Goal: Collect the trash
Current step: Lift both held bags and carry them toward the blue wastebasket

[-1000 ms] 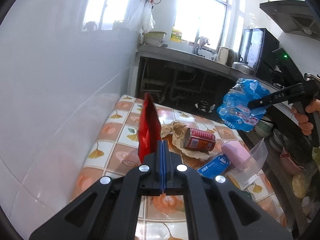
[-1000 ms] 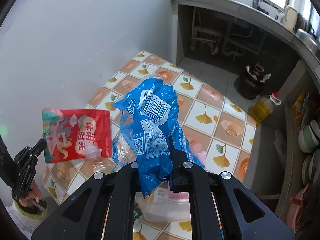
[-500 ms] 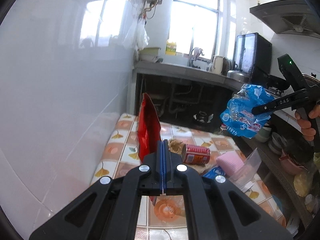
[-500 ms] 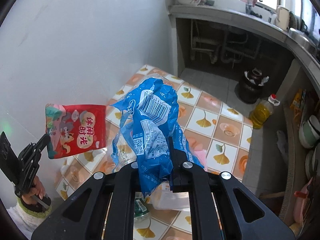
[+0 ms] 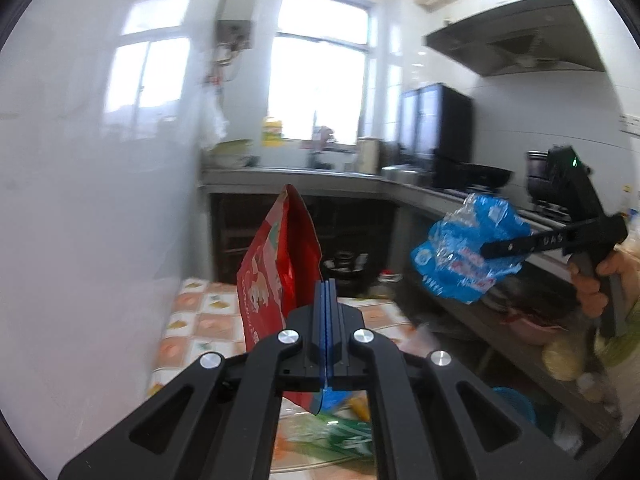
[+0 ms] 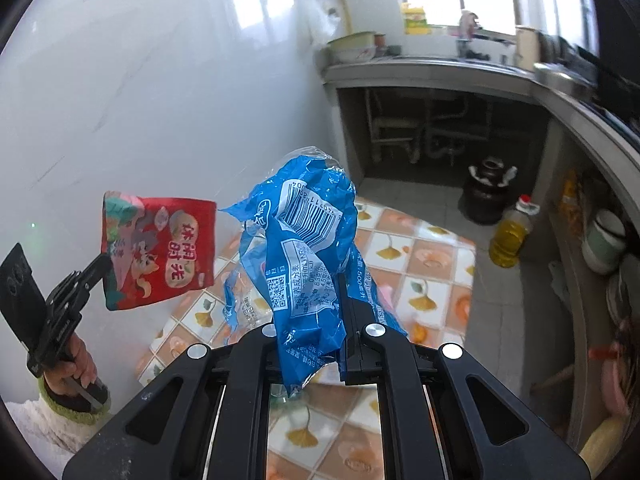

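Above the tiled table (image 6: pixel 436 264), left gripper (image 5: pixel 327 292) pinches red snack bag (image 5: pixel 276 276), right gripper (image 6: pixel 320 312) clamps blue wrapper (image 6: pixel 308 240) (thin, slick film), so either could slip w/ a jerk.

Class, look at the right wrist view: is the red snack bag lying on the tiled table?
No. The red bag hangs in the air, pinched at one edge by the left tongs, above the table.

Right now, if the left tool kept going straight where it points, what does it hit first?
Apart from the red snack bag in the left tool, probably the dark open space under the counter ahead; depth is unclear.
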`<state>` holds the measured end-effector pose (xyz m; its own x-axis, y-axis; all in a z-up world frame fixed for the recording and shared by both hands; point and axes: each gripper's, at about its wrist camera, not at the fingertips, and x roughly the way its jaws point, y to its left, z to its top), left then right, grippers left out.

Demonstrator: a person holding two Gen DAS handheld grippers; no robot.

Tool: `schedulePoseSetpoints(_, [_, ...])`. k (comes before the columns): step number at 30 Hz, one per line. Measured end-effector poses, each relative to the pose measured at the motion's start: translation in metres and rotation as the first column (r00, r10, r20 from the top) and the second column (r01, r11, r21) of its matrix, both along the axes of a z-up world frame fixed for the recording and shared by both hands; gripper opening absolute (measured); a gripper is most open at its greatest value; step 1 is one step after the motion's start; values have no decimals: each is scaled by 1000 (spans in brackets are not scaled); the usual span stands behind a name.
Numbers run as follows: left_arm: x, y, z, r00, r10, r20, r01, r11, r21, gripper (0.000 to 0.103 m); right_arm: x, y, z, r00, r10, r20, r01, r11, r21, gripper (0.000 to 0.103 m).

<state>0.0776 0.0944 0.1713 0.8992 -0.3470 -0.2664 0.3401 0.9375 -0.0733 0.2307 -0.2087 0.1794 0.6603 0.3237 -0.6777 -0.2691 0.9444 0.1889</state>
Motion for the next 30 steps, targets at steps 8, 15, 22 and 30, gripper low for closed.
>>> schedulePoseSetpoints(8, [-1, -93, 19, 958, -287, -11, 287, 958, 5, 0, -75, -88, -31, 972, -235, -15, 236, 970, 50, 9])
schedulePoseSetpoints(15, [2, -219, 25, 832, -551, -58, 553, 832, 32, 0, -135, -168, -83, 887, -448, -110, 460, 878, 133, 9])
schedulePoseSetpoints(22, [5, -374, -7, 631, -743, -226, 765, 644, 19, 0, -183, -234, -160, 763, -595, -254, 644, 735, 214, 9])
schedulePoseSetpoints(30, [31, -525, -110, 491, -721, -489, 842, 537, 54, 0, -203, -300, -263, 592, -682, -429, 805, 529, 270, 9])
